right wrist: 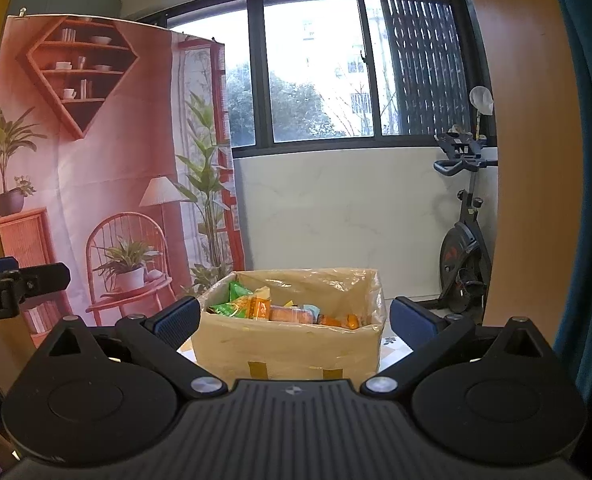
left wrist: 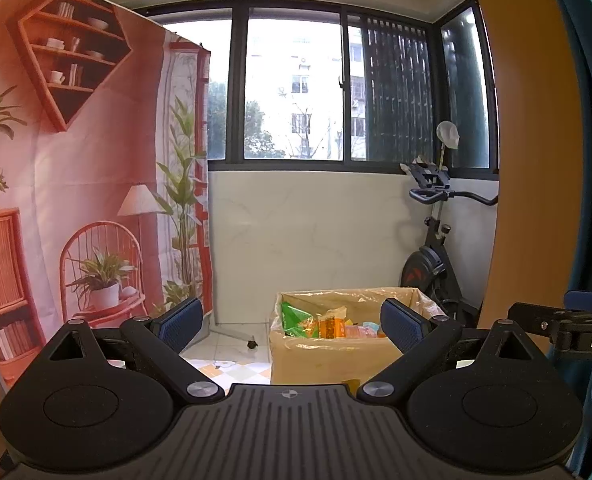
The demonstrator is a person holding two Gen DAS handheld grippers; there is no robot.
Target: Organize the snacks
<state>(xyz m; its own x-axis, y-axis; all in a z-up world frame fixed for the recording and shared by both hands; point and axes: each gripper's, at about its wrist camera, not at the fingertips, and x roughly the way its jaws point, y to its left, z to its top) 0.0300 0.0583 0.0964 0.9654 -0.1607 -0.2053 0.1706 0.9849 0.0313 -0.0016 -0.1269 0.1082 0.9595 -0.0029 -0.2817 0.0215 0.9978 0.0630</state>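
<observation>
Pink printed cloth, the backdrop (left wrist: 84, 184), hangs at the far left in both views, showing shelves, a rattan chair, a lamp and potted plants; a clip holds its top corner. Beside it to the right runs a dark-framed window (left wrist: 296, 84) over a white marble-look wall, with trees and a pale building outside.

Below the window, on the tiled floor (left wrist: 232, 372), stands an open cardboard box (right wrist: 288, 344) lined with clear plastic. The snacks (right wrist: 272, 308) lie inside it: a green packet toward the left, orange and yellow wrappers in the middle, a pale blue one further right. Yellow tape strips show on the box's near face in the right wrist view.

The left gripper (left wrist: 292, 320) is held level in the air, spread wide and holding nothing; the box sits ahead between its blue-padded fingers (left wrist: 182, 320), toward the right one. The right gripper (right wrist: 294, 318) is likewise spread wide and holding nothing, with the box framed squarely between its fingers (right wrist: 176, 322). Neither touches the box. Each gripper shows at the edge of the other's view, so they are side by side.

Further right, an exercise bike (left wrist: 435, 248) stands against the wall near the box. At the far right come a tan panel (left wrist: 535, 140) and a teal curtain (left wrist: 591, 80).
</observation>
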